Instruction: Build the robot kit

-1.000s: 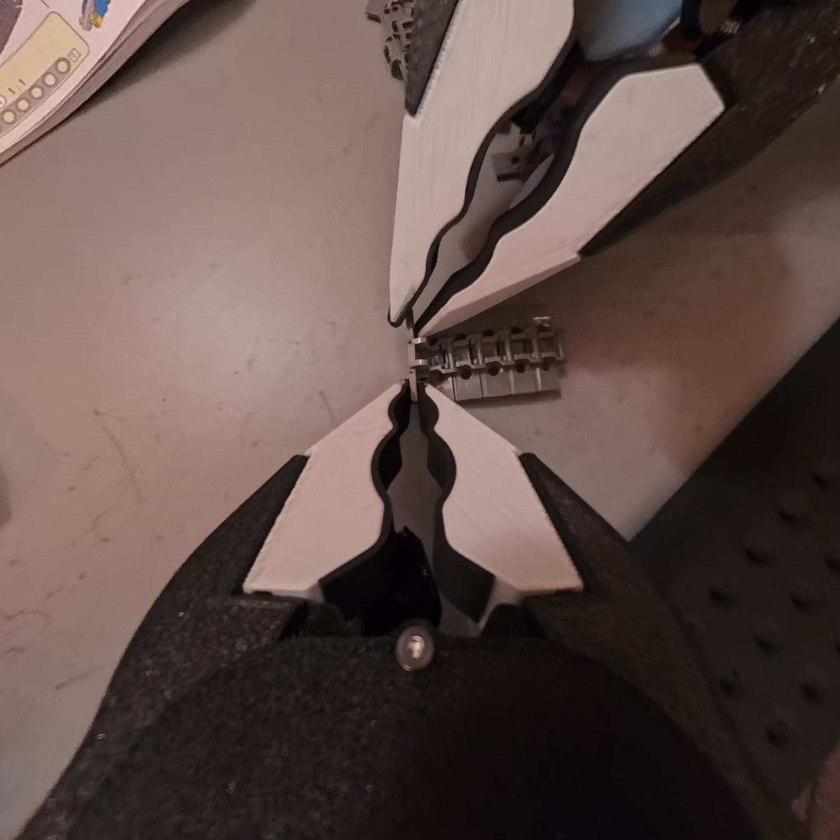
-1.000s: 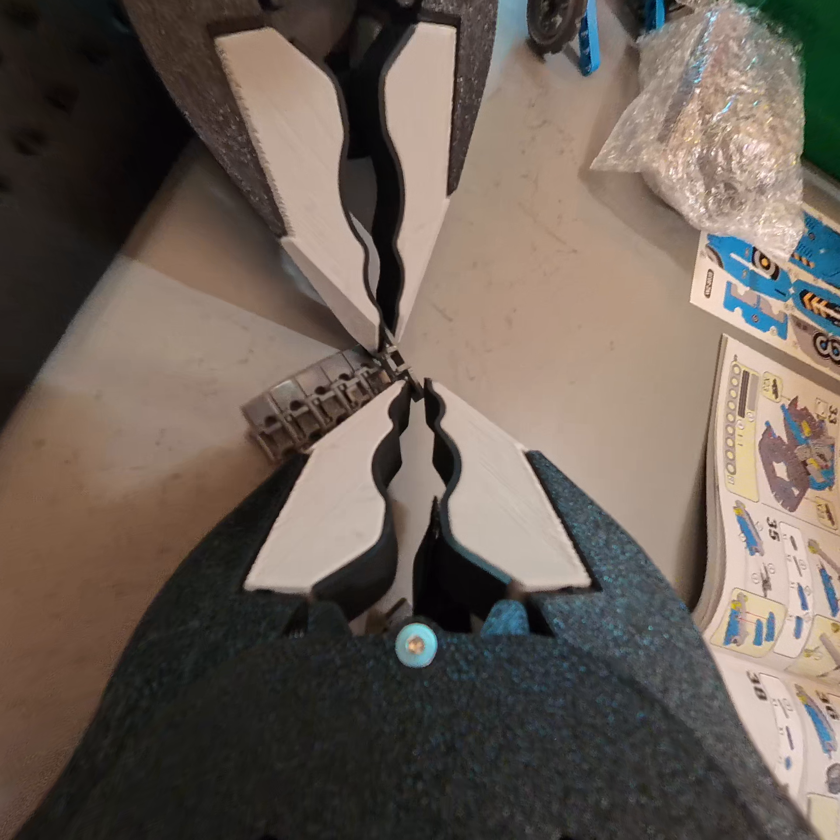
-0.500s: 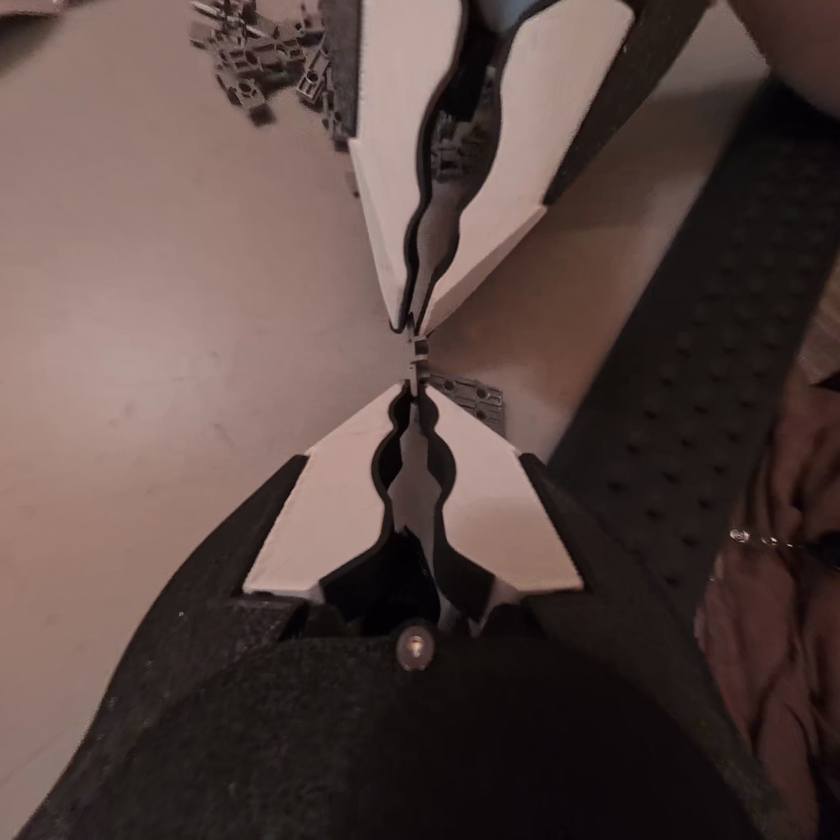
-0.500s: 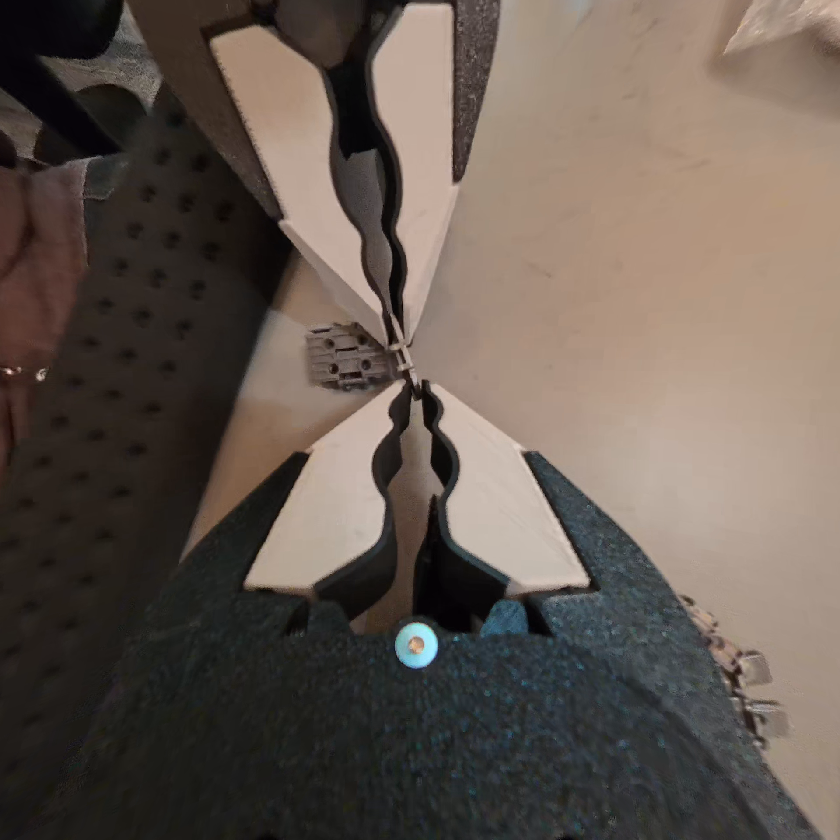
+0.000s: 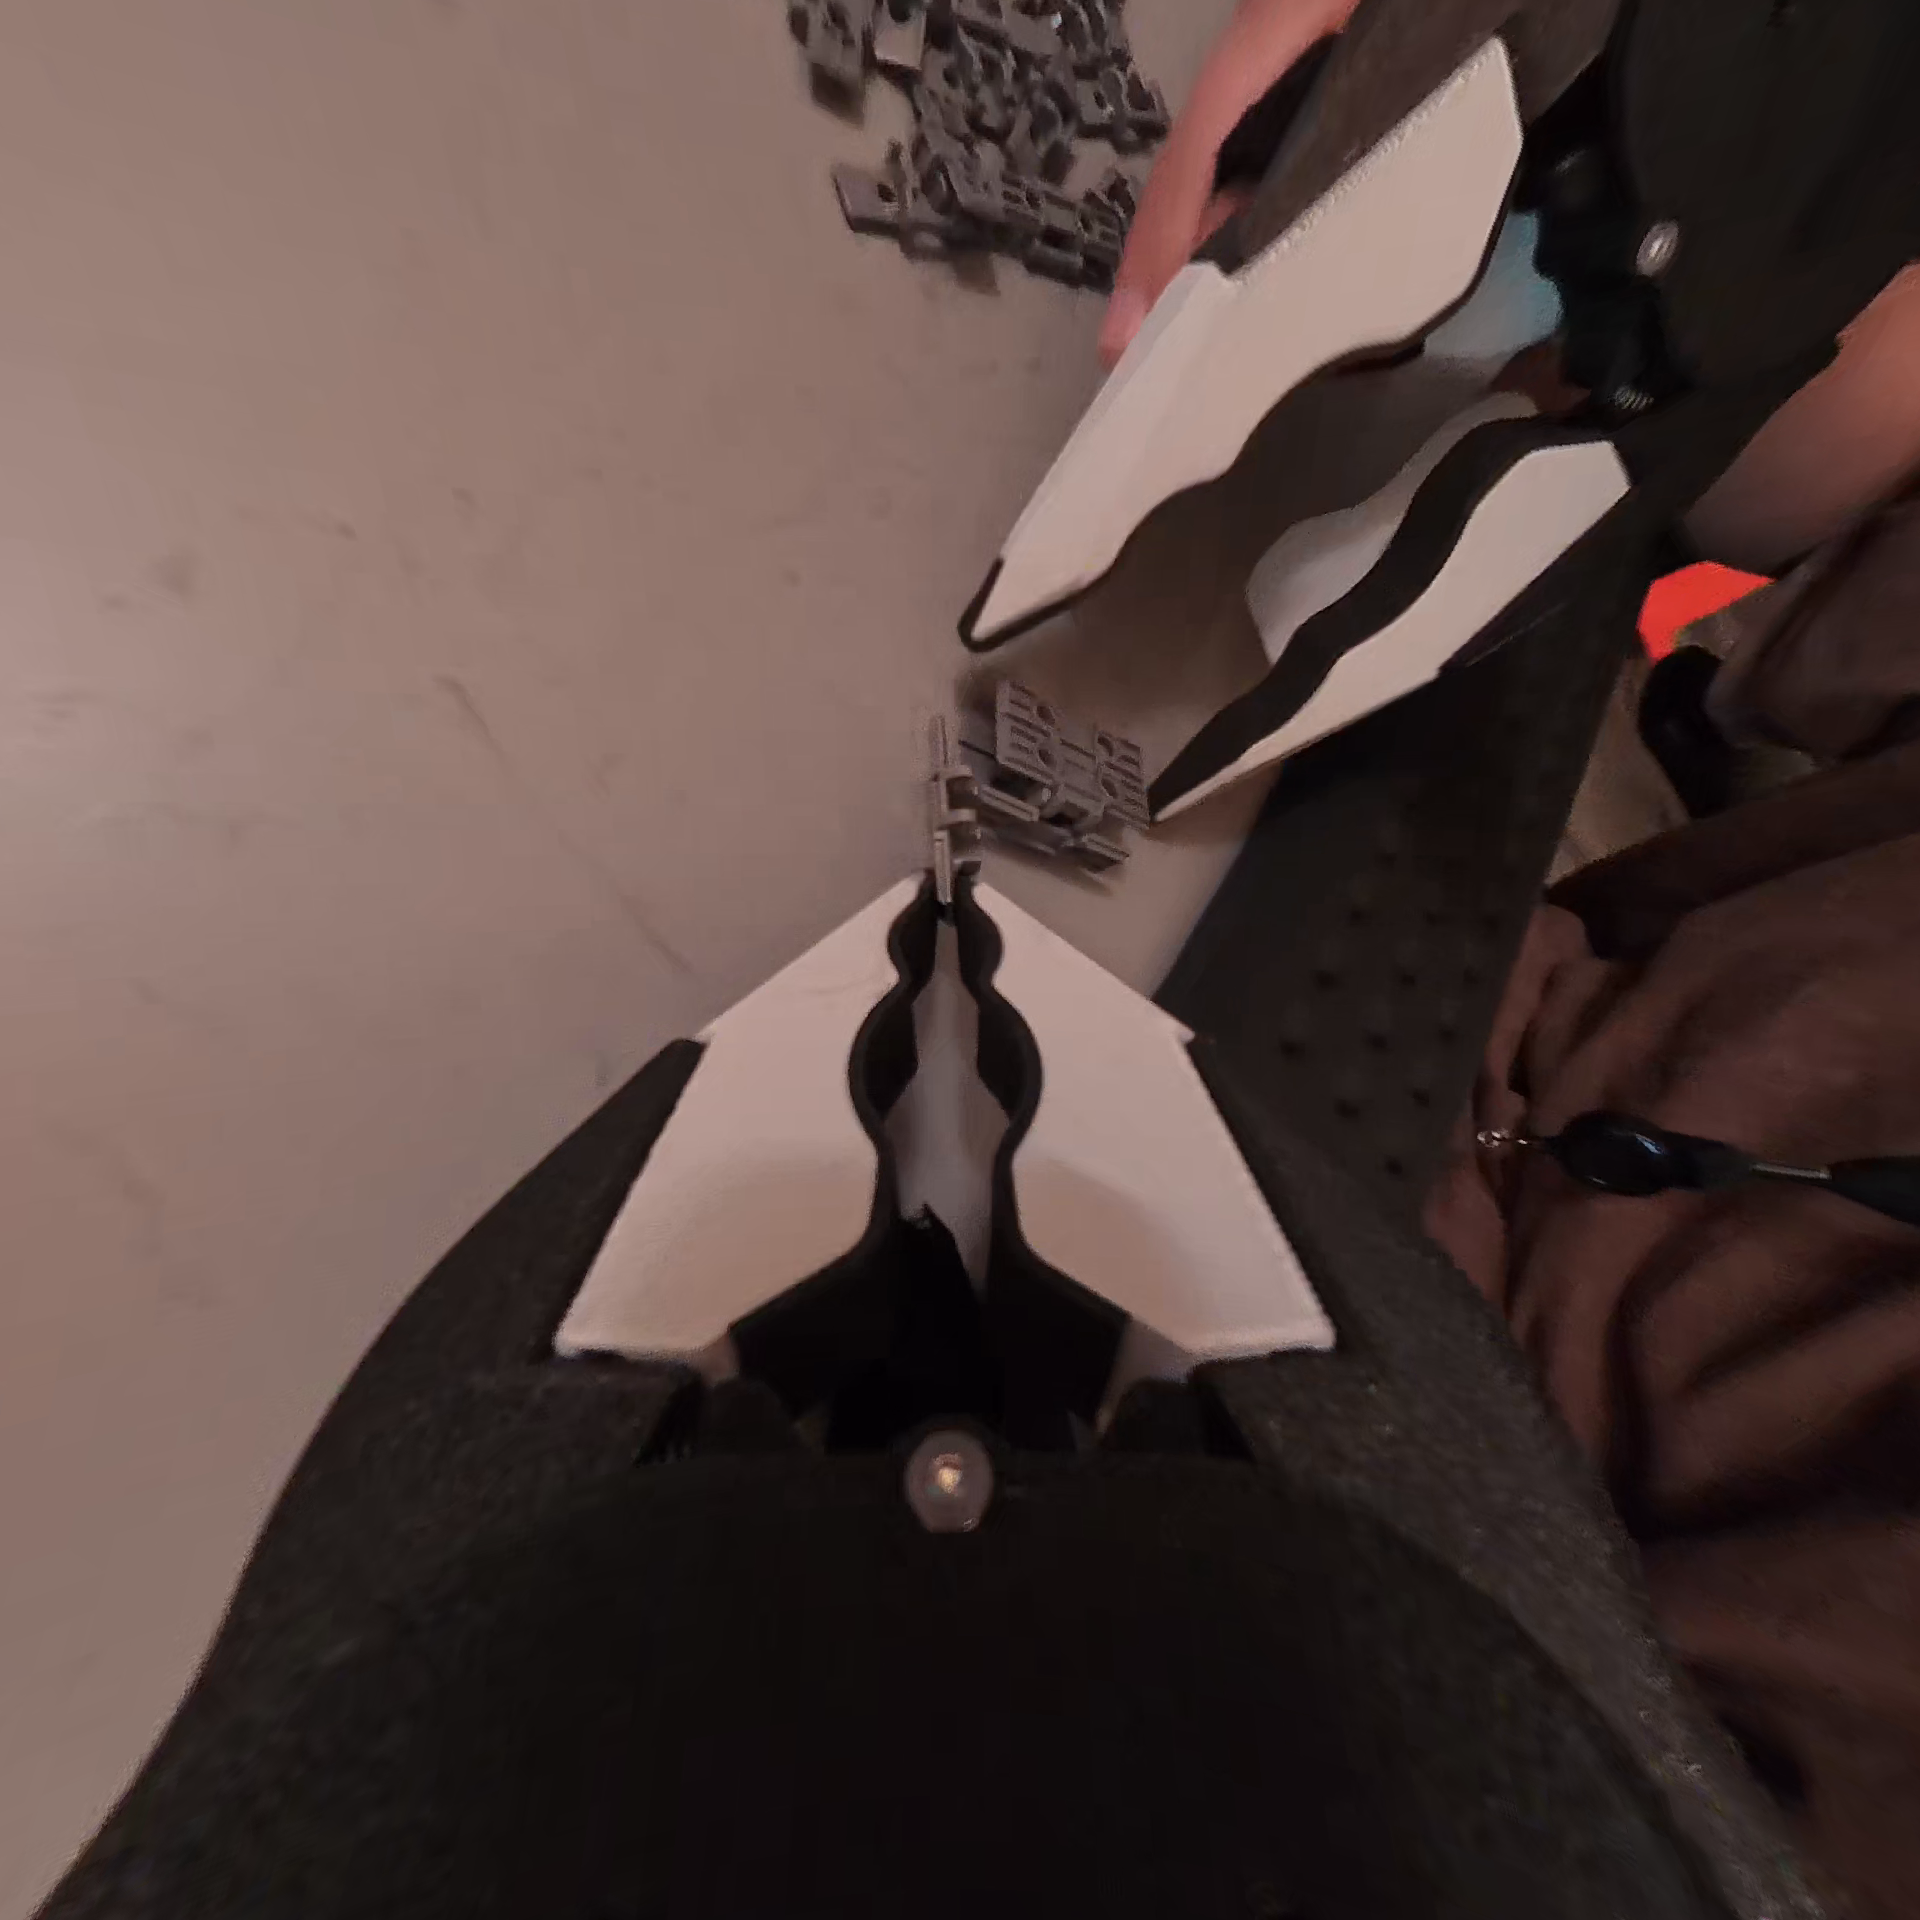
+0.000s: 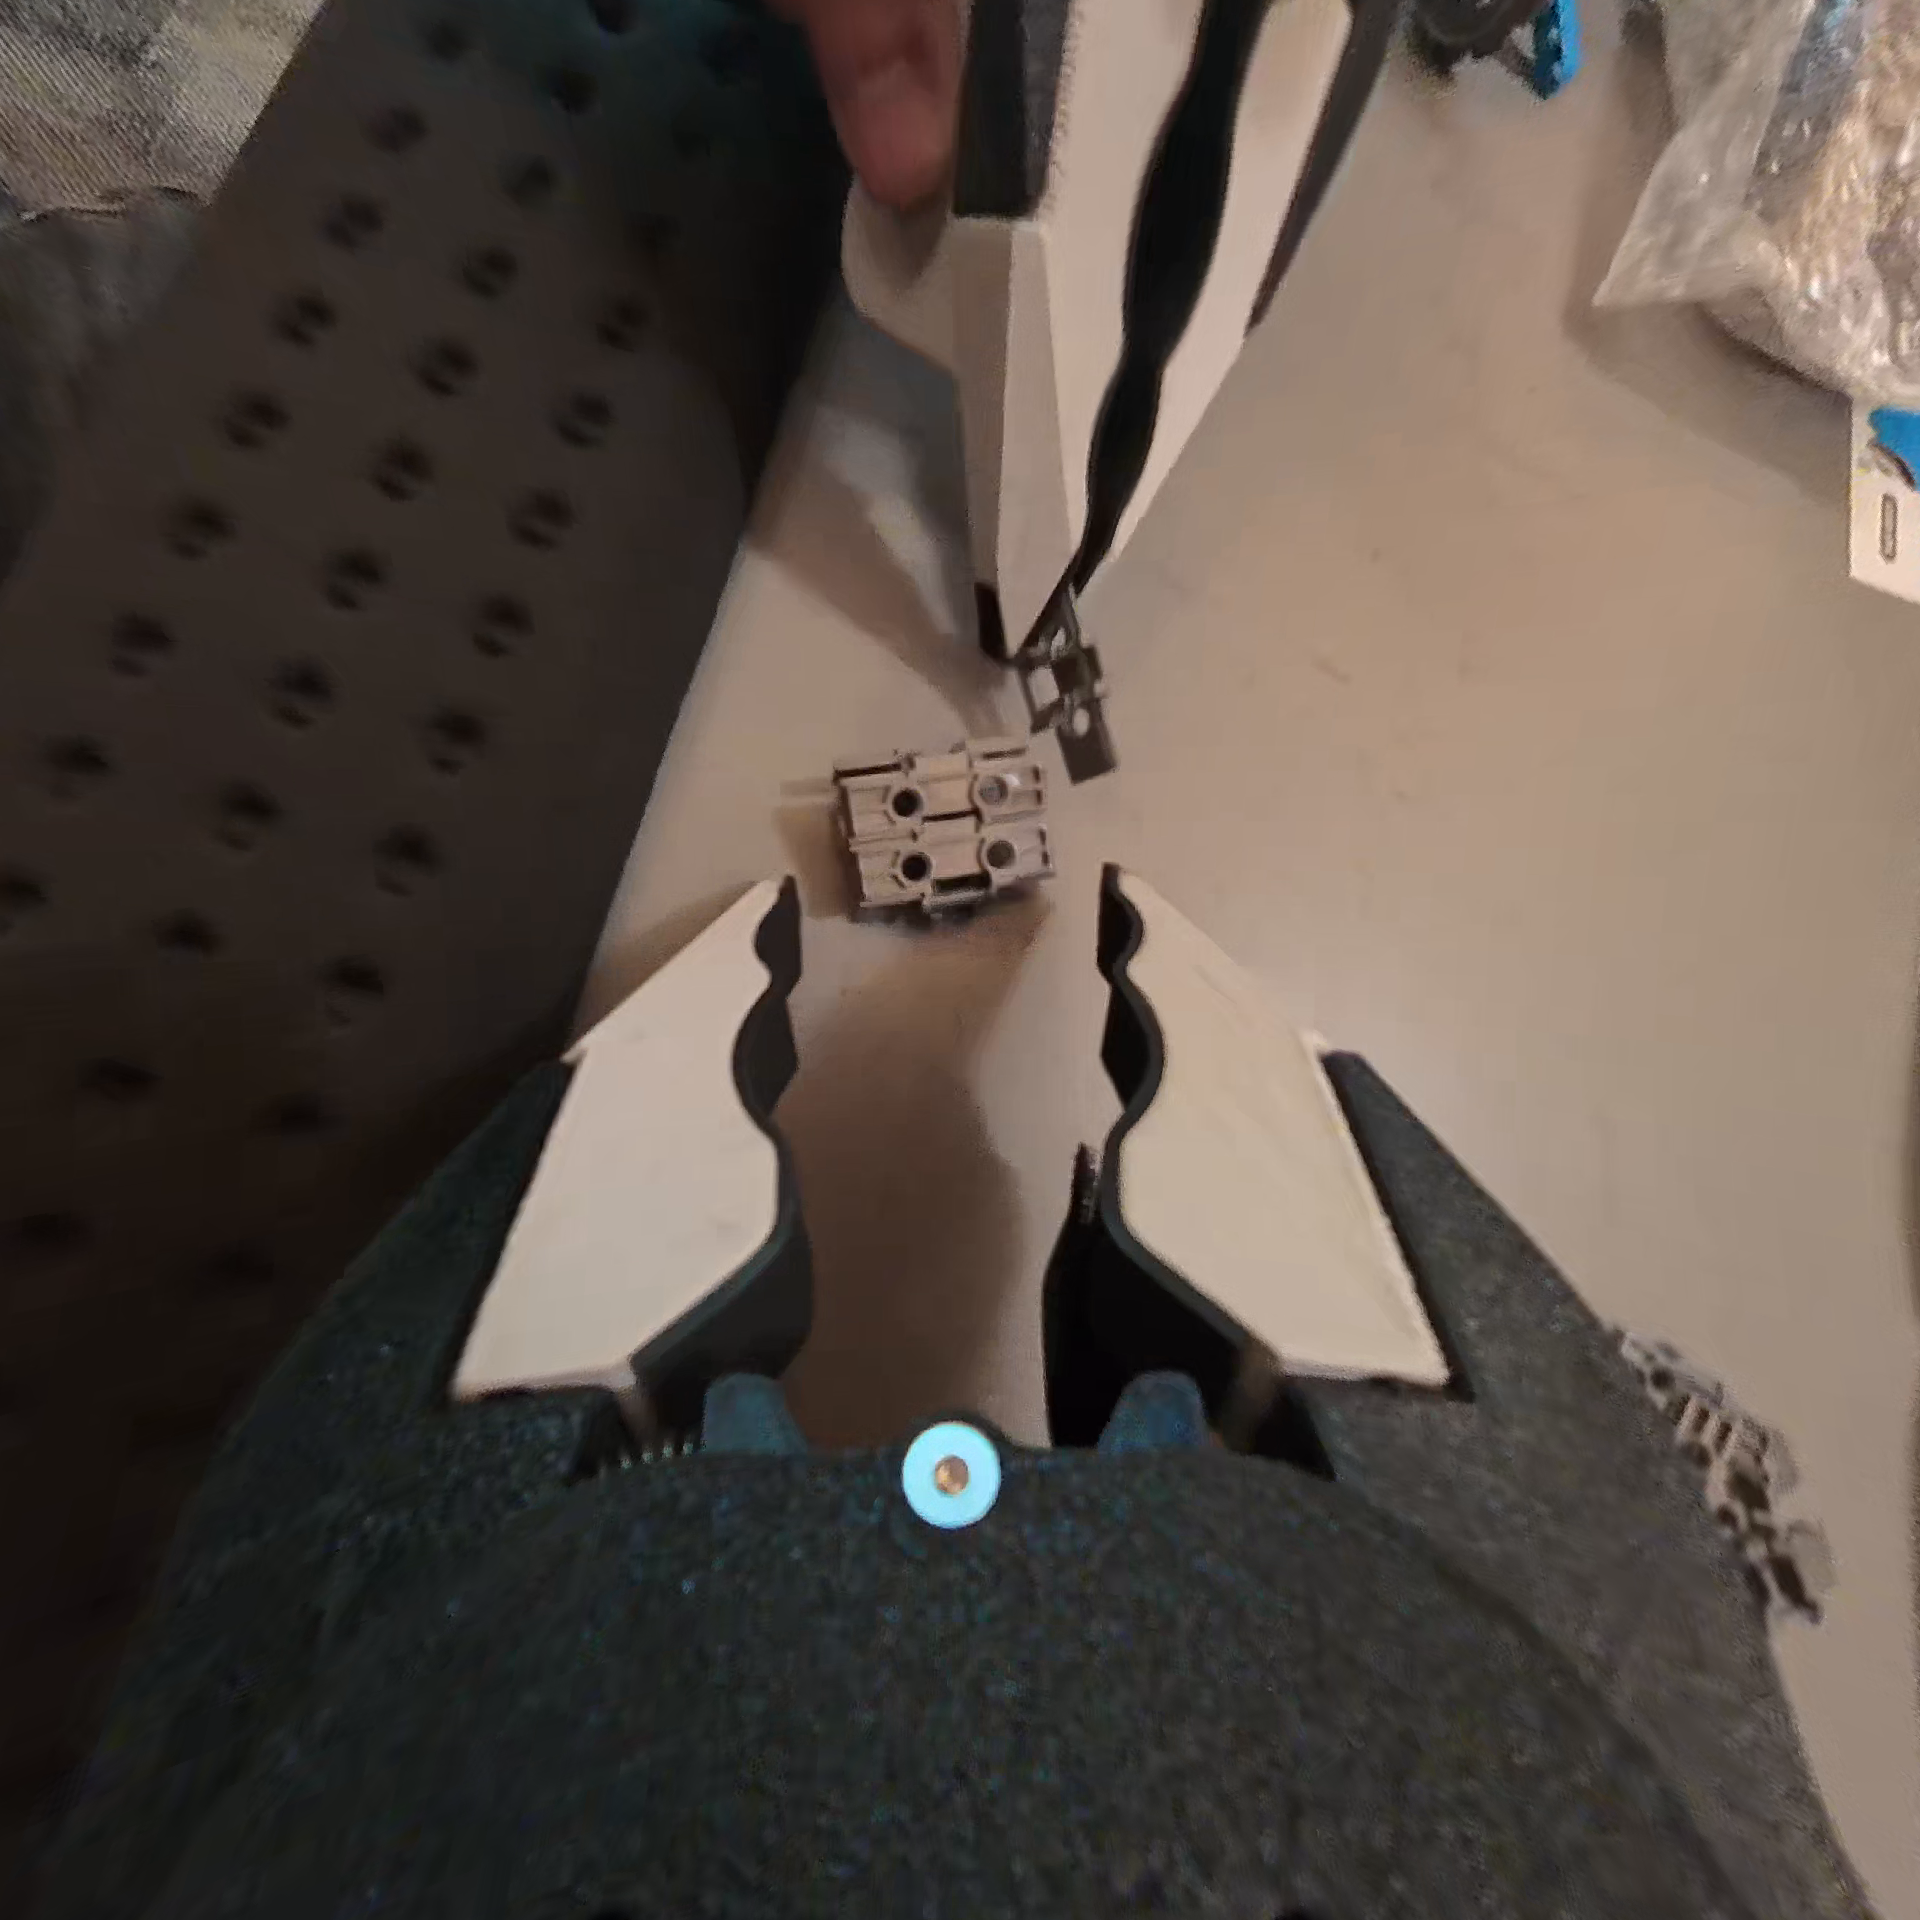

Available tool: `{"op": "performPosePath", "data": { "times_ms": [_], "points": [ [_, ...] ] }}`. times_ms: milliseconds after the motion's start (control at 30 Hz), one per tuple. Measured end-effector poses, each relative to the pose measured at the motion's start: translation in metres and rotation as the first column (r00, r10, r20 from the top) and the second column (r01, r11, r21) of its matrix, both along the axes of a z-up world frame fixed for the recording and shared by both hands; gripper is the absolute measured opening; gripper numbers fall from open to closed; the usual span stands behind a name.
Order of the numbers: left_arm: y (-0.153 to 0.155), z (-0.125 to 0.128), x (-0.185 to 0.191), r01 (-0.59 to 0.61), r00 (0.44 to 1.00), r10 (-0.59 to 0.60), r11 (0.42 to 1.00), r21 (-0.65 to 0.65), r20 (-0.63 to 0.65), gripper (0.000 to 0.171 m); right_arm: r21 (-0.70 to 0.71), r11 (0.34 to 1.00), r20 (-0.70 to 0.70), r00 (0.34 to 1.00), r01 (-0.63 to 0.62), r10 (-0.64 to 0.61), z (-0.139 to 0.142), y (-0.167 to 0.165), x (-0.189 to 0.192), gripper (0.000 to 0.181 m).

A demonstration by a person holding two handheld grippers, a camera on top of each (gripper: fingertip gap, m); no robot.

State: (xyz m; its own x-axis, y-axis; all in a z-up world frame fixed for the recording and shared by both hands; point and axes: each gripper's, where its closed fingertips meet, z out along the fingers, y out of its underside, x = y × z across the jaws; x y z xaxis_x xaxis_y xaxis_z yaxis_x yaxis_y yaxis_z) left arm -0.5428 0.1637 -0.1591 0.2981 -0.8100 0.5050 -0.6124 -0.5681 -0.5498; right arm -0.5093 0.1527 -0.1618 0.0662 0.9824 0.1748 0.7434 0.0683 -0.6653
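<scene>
My left gripper (image 5: 948, 885) is shut on a short piece of grey track links (image 5: 951, 805) that sticks out past its tips. A folded block of grey track links (image 5: 1060, 779) lies on the beige table just right of that piece; I cannot tell if they are joined. My right gripper (image 6: 948, 888) is open and empty, its tips either side of the near edge of the block (image 6: 945, 831). In the right wrist view, the left gripper (image 6: 1023, 623) comes down from the top with the short piece (image 6: 1070, 696) hanging from it. In the left wrist view, the right gripper (image 5: 1065, 717) is at upper right.
A pile of loose grey links (image 5: 997, 135) lies farther back. A black perforated mat (image 6: 312, 623) borders the table on the person's side. A clear plastic bag (image 6: 1787, 208), a printed sheet (image 6: 1886, 520) and blue parts (image 6: 1507, 42) lie at the far right. More grey links (image 6: 1745, 1475) lie by the right gripper. My hands' fingertips stand some 5 cm from each other.
My right gripper has opened, let go of the link chain and pulled back. The chain now lies folded on the table. My left gripper stays shut on the short piece.
</scene>
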Motion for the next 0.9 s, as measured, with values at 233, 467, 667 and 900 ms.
{"op": "performPosePath", "data": {
  "times_ms": [233, 467, 667, 900],
  "points": [
    [-0.001, -0.007, 0.0, -0.019, 1.0, 0.021, 0.994, -0.109, 0.015, 0.003, -0.077, 0.997, -0.062, 0.998, -0.008, 0.003, 0.014, 0.0, -0.003, 0.04],
    [0.0, -0.006, 0.0, -0.029, 0.999, 0.034, 0.989, -0.147, 0.035, 0.003, -0.518, 0.85, -0.329, 0.895, 0.095, -0.3, 0.055, 0.029, 0.016, 0.039],
    [0.0, -0.007, 0.001, -0.024, 0.999, 0.027, 0.995, -0.099, 0.028, 0.003, -0.238, 0.954, 0.007, 0.983, 0.181, -0.184, 0.035, 0.019, 0.05, 0.04],
    [0.0, -0.006, 0.001, -0.026, 0.998, 0.034, 0.987, -0.159, 0.047, 0.003, -0.118, 0.958, 0.247, 0.942, 0.261, -0.226, 0.018, 0.019, 0.076, 0.04]
  ]
}}
